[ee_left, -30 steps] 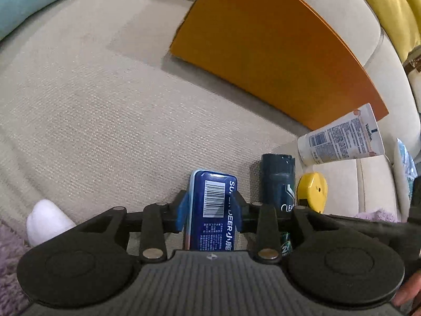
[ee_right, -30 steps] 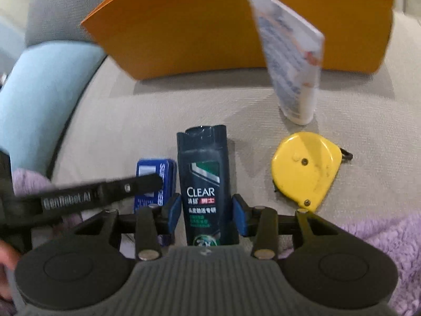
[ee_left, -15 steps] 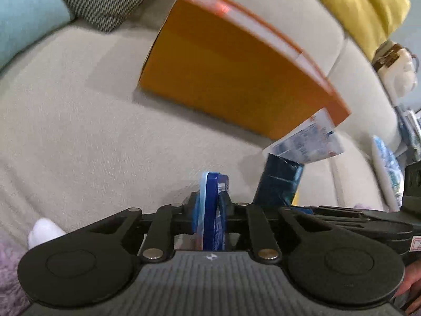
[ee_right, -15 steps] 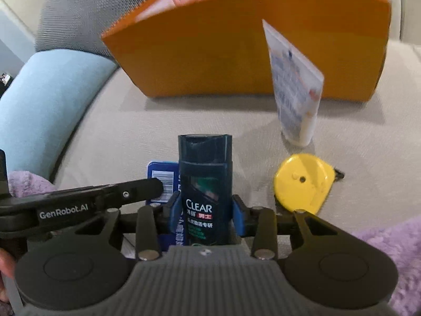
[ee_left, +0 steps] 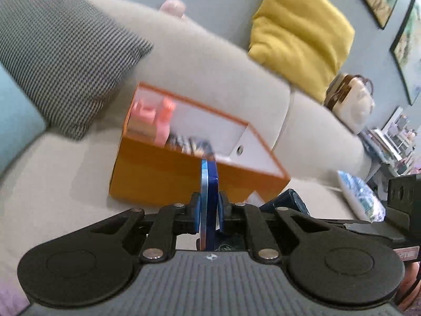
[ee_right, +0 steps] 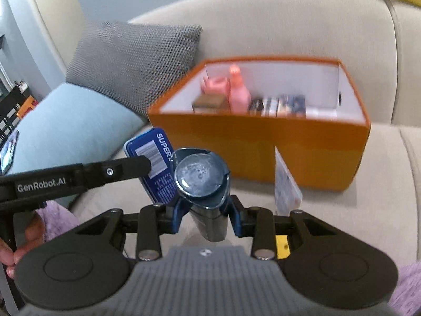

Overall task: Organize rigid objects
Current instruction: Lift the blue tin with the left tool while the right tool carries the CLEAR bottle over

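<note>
At the lower centre of the left wrist view, the left gripper (ee_left: 208,208) is clamped on a flat blue tin (ee_left: 209,184), held edge-on and upright in front of the orange box (ee_left: 168,176) on the beige sofa (ee_left: 65,184). In the right wrist view, the right gripper (ee_right: 206,217) has its jaws closing on a dark shampoo bottle (ee_right: 201,181) pinched between the blue pads, cap toward the camera. The tin (ee_right: 154,158) shows just left of it. The box (ee_right: 263,142) sits centre right, holding pink bottles (ee_right: 235,93); a white tube (ee_right: 285,184) stands before it.
</note>
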Action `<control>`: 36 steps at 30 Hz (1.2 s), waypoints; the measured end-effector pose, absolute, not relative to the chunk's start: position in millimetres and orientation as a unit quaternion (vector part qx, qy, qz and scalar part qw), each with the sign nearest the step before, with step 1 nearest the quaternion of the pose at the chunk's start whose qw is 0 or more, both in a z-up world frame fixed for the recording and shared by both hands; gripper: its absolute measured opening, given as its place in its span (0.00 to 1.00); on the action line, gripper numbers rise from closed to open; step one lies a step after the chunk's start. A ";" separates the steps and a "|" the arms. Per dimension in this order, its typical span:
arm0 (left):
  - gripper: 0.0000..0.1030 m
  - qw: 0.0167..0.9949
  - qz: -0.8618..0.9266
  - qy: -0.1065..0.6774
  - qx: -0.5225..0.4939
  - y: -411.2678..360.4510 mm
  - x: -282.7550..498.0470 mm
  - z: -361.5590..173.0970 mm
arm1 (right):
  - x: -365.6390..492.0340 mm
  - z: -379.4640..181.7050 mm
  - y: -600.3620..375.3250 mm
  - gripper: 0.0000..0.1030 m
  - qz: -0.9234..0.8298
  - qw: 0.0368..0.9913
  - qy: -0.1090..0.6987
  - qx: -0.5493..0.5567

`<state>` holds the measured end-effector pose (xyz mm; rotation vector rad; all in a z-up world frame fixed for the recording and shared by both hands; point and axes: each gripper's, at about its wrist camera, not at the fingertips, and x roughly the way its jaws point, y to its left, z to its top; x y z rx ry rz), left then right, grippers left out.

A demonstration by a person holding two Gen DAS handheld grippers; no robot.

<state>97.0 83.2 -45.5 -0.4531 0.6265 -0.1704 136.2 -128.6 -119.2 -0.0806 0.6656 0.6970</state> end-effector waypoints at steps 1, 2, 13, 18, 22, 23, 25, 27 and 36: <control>0.14 0.925 -0.084 0.299 -0.218 83.9 99.2 -39.1 | 136.2 -111.5 -127.6 0.36 0.338 0.887 0.314 -0.038; 0.14 0.928 -0.087 0.293 -0.215 85.3 101.8 -32.1 | 137.4 -103.7 -127.9 0.36 0.341 0.888 0.307 -0.037; 0.14 0.946 -0.132 0.246 -0.166 103.8 168.9 31.4 | 206.2 -14.3 -139.5 0.36 0.314 0.911 0.257 -0.071; 0.14 0.936 -0.154 0.284 -0.137 92.5 216.0 15.6 | 257.7 -22.7 -132.4 0.36 0.280 0.897 0.317 -0.130; 0.14 0.925 -0.166 0.313 -0.139 85.0 245.0 -11.2 | 305.8 -50.5 -122.1 0.36 0.256 0.873 0.387 -0.149; 0.14 0.920 -0.170 0.323 -0.143 84.8 249.8 -19.3 | 317.2 -56.4 -117.5 0.36 0.252 0.867 0.400 -0.156; 0.14 0.912 -0.175 0.341 -0.147 82.0 262.7 -34.0 | 330.3 -69.1 -111.0 0.36 0.247 0.853 0.427 -0.169; 0.14 0.907 -0.177 0.353 -0.145 80.2 270.5 -45.9 | 343.0 -80.3 -102.9 0.36 0.240 0.842 0.447 -0.182; 0.14 0.897 -0.185 0.370 -0.156 85.1 297.4 -69.1 | 400.0 -112.9 -78.6 0.35 0.195 0.839 0.475 -0.180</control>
